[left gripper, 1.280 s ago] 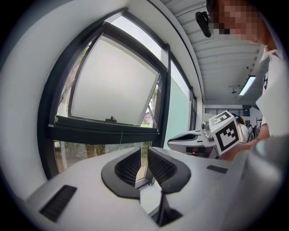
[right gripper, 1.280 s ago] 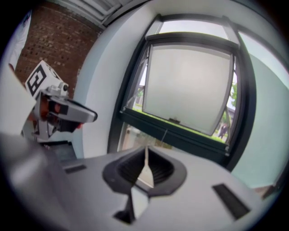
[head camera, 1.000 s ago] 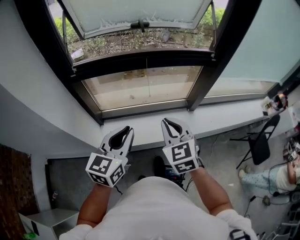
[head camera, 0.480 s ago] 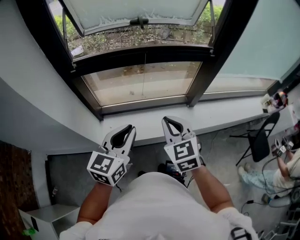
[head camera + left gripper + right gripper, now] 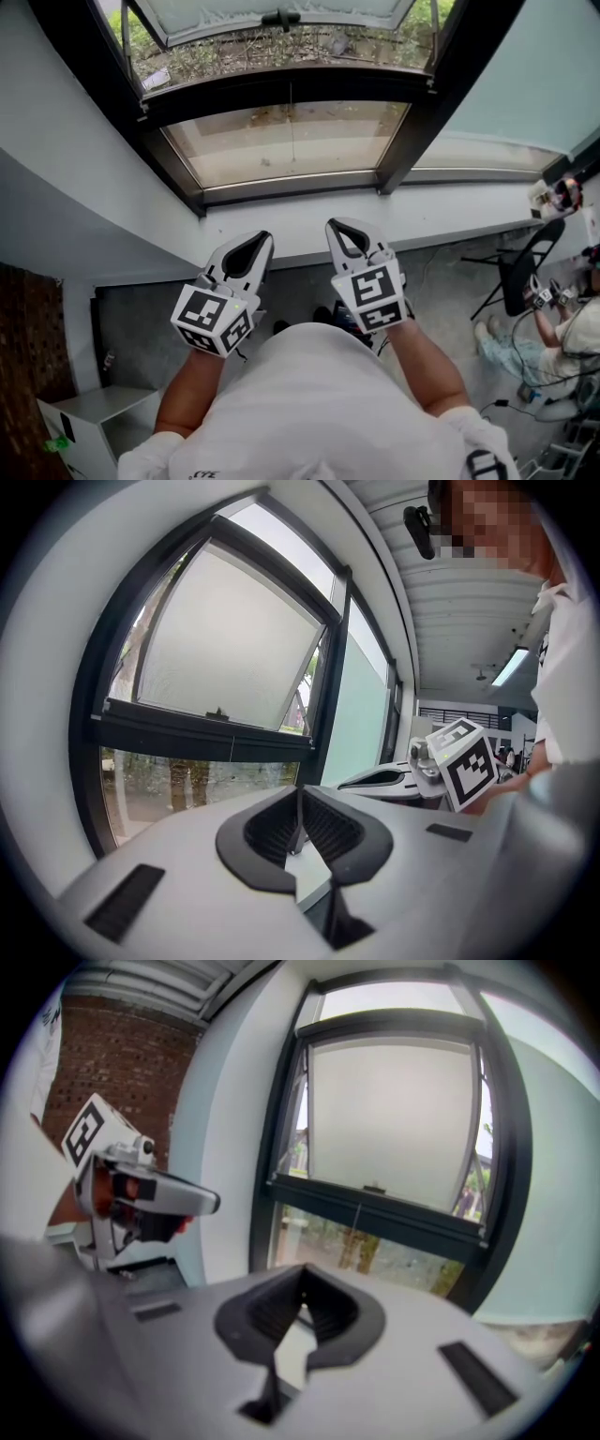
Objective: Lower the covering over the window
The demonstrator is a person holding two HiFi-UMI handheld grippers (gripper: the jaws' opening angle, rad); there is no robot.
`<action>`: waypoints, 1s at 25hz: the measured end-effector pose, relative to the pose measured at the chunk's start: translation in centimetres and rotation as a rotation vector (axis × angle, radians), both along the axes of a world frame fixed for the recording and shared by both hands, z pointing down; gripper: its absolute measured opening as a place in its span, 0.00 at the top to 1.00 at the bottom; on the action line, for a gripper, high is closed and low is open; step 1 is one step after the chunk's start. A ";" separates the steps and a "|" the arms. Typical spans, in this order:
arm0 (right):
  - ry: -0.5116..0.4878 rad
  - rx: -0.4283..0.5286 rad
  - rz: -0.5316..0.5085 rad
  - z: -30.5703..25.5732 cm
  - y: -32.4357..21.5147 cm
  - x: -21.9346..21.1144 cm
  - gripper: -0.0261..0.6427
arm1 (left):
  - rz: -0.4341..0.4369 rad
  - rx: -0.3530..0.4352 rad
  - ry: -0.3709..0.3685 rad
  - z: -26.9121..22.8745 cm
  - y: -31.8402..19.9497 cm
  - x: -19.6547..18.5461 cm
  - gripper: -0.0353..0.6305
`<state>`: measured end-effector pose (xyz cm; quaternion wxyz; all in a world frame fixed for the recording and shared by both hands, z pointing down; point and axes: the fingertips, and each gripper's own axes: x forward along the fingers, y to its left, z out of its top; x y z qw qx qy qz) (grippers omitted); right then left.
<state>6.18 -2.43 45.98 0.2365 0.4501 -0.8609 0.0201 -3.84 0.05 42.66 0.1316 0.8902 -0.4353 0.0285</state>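
The window (image 5: 291,155) fills the 12 o'clock side of the head view. It is black-framed, with its upper sash (image 5: 216,11) tilted outward and a thin cord (image 5: 291,127) hanging down the lower pane. The covering itself cannot be made out. The white sill (image 5: 450,220) runs just below. At its 6 o'clock, the left hand-held gripper (image 5: 262,238) has just been closing, its tips now together on nothing. The right hand-held gripper (image 5: 336,226) is pressed together, also empty. A white box (image 5: 89,433) stands at 8 o'clock, its contents unseen.

Left tool (image 5: 257,240), jaws just closing, seemingly tip-to-tip, empty; right tool (image 5: 337,229) alongside, jaws together, empty.
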 end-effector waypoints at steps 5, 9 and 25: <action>-0.003 -0.018 -0.003 0.7 0.1 0.3 0.93 | 0.004 -0.017 -0.003 0.7 0.1 0.4 0.90; -0.003 -0.021 -0.004 0.8 0.2 0.9 0.93 | 0.009 -0.024 -0.006 0.9 0.2 1.1 0.90; 0.000 -0.025 -0.013 0.4 -0.6 1.7 0.93 | 0.024 -0.037 -0.008 1.3 0.1 2.4 0.90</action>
